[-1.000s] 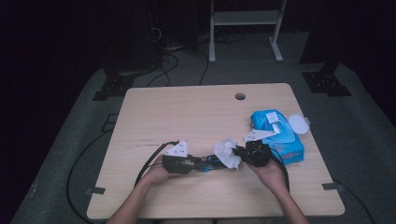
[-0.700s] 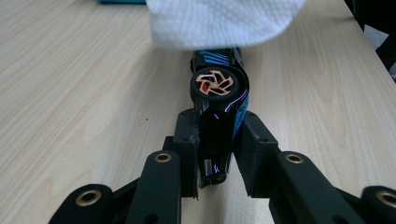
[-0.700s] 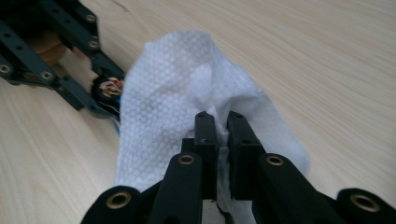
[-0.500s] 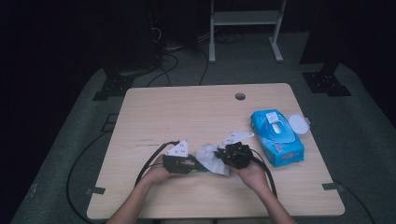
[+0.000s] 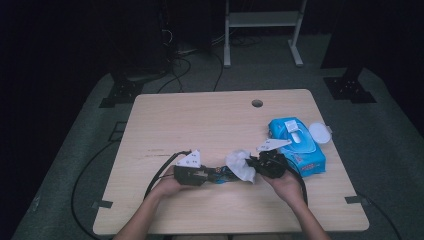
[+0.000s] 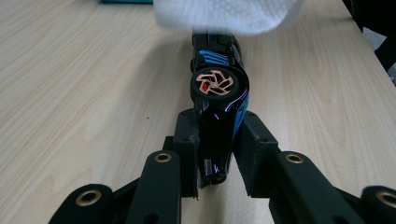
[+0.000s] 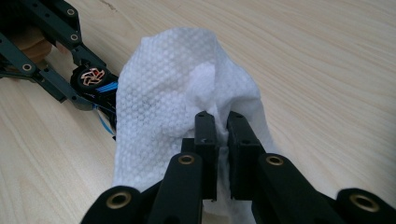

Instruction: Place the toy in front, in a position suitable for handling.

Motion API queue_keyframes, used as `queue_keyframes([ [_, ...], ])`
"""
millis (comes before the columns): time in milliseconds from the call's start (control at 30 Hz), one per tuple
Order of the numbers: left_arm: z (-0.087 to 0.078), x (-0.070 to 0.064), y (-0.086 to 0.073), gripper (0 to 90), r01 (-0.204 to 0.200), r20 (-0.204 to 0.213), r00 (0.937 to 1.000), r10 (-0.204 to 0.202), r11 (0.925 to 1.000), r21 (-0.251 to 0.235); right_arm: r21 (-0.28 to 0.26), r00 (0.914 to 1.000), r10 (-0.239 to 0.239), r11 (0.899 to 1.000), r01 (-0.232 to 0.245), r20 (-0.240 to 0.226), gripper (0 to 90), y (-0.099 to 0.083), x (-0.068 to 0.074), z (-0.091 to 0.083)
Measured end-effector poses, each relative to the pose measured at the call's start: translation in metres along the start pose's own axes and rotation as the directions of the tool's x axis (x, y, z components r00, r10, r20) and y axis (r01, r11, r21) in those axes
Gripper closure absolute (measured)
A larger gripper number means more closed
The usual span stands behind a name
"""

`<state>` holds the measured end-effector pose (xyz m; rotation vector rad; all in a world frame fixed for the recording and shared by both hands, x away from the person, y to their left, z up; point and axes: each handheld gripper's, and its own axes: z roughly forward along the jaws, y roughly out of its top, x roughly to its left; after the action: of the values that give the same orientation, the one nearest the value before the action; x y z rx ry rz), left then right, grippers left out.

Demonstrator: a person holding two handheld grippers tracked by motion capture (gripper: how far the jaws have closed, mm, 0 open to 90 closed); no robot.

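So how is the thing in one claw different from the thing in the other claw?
The left claw grips a toy car: hard, shiny, black with blue stripes and an orange wheel. The right claw pinches a wipe: soft, white, dimpled and crumpled. The car lies on its side; the wipe drapes over its front end. Both are clamped tight above the table.

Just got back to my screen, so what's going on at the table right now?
A person at the wooden table works with two handheld tools. The left claw is clamped on a black and blue toy car, held on its side with an orange-spoked wheel showing. The right claw pinches a white wet wipe and has it draped against the car's far end, as if wiping it. A blue wipes pack sits open to the right, its white lid flipped out.
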<state>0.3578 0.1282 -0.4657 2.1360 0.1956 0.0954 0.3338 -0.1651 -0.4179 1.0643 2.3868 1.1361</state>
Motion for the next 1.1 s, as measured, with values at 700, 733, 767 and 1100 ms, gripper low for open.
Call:
queue_keyframes([
  [700, 0.000, 0.000, 0.000, 71.2, -0.004, 0.004, 1.0000, 0.004, 1.0000, 0.001, -0.001, 0.9967, -0.061, 0.998, 0.062, -0.052, 83.8, 0.011, 0.023, 0.014],
  [733, 0.000, 0.000, 0.000, 71.2, -0.004, 0.005, 1.0000, 0.004, 1.0000, 0.001, -0.003, 0.9973, -0.055, 0.998, 0.055, -0.049, 83.8, 0.009, 0.020, 0.011],
  [767, 0.000, 0.000, 0.000, 71.2, -0.004, 0.004, 1.0000, 0.004, 1.0000, 0.000, 0.000, 0.9982, -0.045, 0.999, 0.045, -0.041, 83.7, 0.007, 0.016, 0.008],
  [1100, -0.001, 0.001, -0.001, 71.2, -0.002, 0.011, 0.9999, 0.002, 1.0000, 0.000, -0.004, 0.9979, 0.030, 1.000, -0.030, 0.057, 83.7, -0.025, -0.022, -0.039],
])
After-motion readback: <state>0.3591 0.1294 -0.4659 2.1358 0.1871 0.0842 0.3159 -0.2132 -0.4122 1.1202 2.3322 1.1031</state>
